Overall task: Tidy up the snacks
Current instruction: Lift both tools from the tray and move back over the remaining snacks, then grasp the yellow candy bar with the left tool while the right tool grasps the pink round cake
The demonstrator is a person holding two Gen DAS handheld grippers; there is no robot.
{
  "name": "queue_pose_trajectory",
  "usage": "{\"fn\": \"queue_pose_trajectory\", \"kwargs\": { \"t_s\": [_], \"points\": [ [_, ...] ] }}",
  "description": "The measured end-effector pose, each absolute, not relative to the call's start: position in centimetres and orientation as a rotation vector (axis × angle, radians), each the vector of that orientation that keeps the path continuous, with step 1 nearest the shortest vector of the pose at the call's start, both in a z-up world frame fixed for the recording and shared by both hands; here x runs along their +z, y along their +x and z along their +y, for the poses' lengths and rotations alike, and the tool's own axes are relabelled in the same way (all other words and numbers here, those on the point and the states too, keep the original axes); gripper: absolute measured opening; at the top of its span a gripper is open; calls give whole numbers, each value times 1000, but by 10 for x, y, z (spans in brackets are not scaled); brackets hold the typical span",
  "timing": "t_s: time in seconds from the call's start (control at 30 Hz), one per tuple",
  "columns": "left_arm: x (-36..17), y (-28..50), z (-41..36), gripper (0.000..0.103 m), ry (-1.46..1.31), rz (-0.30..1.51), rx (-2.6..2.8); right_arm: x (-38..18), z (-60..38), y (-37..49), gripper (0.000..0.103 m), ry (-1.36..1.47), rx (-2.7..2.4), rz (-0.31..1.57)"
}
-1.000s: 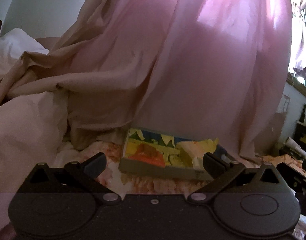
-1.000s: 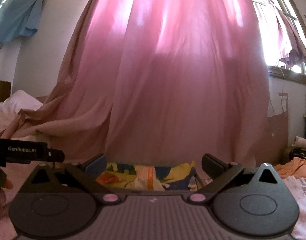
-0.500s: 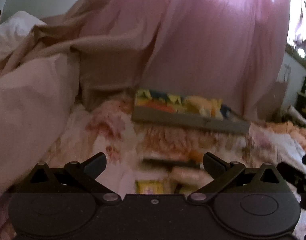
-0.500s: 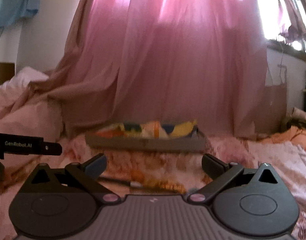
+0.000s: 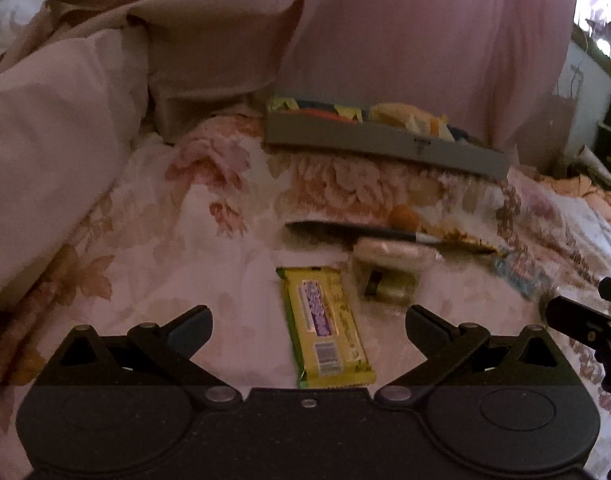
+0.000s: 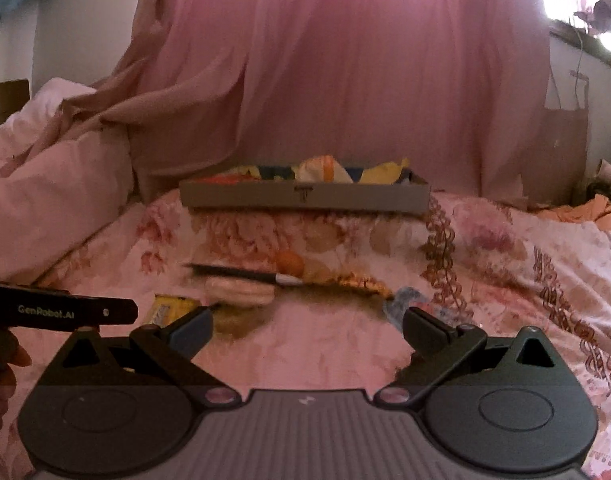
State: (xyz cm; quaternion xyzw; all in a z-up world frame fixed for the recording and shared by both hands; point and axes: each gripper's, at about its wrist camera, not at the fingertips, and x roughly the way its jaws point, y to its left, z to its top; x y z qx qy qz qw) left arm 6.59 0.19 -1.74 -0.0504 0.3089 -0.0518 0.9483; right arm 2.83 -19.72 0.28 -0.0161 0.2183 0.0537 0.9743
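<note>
A: Which step is in hand here?

B: I judge it is the reach for one loose snack. The left hand-held gripper has its jaws spread wide and holds nothing. The yellow snack bar lies flat on the flowered bed cover, in the gap between the two fingers, with its long side pointing away from the camera.

A: So how to take it well?

B: Come down straight, so one finger passes on each long edge, then close across the narrow width. The wrapper looks thin and slippery, and the cover under it is soft, so I think a light press into the bed helps the fingers get under the edges.

A: And the right one?

B: The right hand-held gripper is also wide open and empty. It hangs above bare cover. Just ahead of it lie a pale wrapped snack, a dark pen and a small orange ball. These are blurred, so I cannot tell more about them.

A: Where do the snacks go?

B: Probably into the grey tray at the far side of the bed, in front of the pink curtain. It has already several bright packets inside. It is well apart from the yellow bar, so lift the bar clear of the pen first.
</note>
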Motion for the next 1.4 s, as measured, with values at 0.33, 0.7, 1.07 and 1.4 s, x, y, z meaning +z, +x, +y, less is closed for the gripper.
{"fn": "queue_pose_trajectory", "kwargs": {
  "t_s": [0.33,0.7,1.07,1.4],
  "points": [
    [-38,85,-2,102,-81,706,-110,-13,-202,42,103,-16,101,524],
    [-56,110,-13,102,-25,749,-134,-20,-201,61,103,-18,100,606],
    [-62,126,-19,102,67,760,-176,-12,-177,129,103,52,213,705],
    [-63,126,-23,101,110,761,-177,-12,-138,233,103,120,183,972]
  ]
}}
